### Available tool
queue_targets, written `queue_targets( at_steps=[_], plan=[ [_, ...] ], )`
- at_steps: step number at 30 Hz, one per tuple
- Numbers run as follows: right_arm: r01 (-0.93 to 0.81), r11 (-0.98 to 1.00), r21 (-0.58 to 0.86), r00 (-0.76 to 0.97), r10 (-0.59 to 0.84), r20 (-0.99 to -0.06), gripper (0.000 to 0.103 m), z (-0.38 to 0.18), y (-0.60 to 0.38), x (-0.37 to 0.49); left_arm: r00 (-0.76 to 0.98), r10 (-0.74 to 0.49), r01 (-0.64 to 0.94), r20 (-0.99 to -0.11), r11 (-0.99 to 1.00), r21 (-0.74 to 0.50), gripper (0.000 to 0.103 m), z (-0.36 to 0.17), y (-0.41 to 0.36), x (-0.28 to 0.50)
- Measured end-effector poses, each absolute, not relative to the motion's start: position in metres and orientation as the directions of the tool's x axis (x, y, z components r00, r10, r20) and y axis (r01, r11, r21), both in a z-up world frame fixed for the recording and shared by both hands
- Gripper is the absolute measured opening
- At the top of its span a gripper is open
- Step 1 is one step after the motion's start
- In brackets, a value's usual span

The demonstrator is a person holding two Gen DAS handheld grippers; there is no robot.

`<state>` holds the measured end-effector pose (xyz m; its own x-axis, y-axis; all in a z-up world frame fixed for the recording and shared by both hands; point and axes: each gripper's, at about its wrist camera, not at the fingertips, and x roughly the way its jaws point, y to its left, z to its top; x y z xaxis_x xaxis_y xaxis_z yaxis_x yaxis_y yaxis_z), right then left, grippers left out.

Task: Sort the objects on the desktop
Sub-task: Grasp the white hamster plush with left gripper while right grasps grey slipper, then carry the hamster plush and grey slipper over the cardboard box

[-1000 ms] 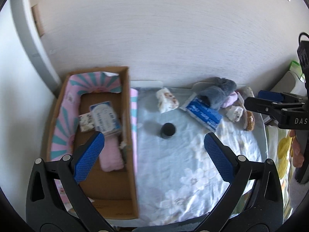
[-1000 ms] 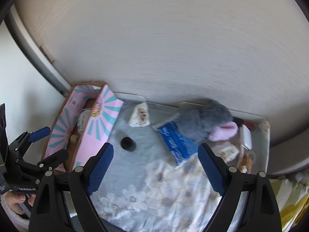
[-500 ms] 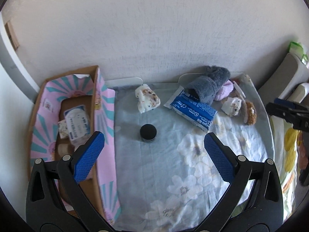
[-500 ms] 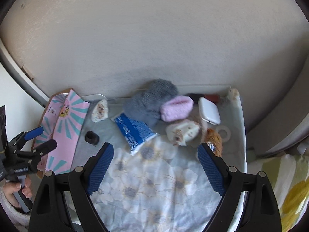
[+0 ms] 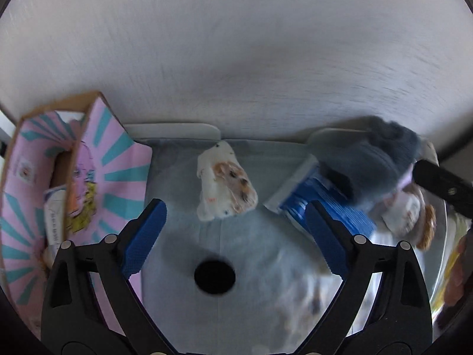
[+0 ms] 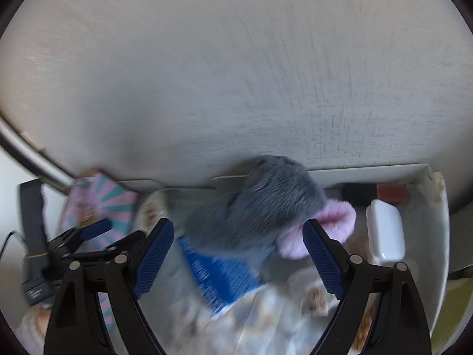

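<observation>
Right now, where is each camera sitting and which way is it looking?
Left wrist: rides on the left gripper, looking down past its open blue fingers at the black cap, patterned packet and pink box.
Right wrist: rides on the right gripper, looking past its open blue fingers at the grey plush by the wall.
Both show: the grey plush, blue pack, pink box, and each other's gripper.
</observation>
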<state>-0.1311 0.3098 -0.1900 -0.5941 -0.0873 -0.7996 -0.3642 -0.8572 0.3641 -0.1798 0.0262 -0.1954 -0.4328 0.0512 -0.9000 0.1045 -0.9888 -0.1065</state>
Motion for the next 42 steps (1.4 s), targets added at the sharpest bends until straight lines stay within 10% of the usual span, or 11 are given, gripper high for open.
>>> queue_targets(
  at_steps=[4, 8, 11, 42],
  plan=[
    [-0.38, -0.86, 0.34, -0.596, -0.053, -0.801, 0.066, -0.206, 0.311, -0.145, -0.437, 0.094, 0.127, -0.895, -0.978, -0.165, 0.086, -0.212, 0.018, -0.193],
    [-0.383, -0.888, 0.254, -0.576, 0.015, -0.817, 0.029, -0.207, 0.31, -0.149, -0.385, 0.101, 0.146, -0.917, -0.975, -0.169, 0.044, -0.23, 0.015, -0.202],
    [-0.38, -0.882, 0.279, -0.581, -0.007, -0.814, 0.02, -0.208, 0.314, -0.145, -0.377, 0.126, 0.161, -0.918, -0.967, -0.198, 0.036, -0.237, 0.012, -0.203],
    [-0.327, -0.889, 0.32, -0.672, -0.019, -0.74, 0.015, -0.089, 0.293, -0.084, -0.461, 0.123, -0.021, -0.879, -0.992, -0.127, 0.028, -0.096, 0.034, -0.122]
  ],
)
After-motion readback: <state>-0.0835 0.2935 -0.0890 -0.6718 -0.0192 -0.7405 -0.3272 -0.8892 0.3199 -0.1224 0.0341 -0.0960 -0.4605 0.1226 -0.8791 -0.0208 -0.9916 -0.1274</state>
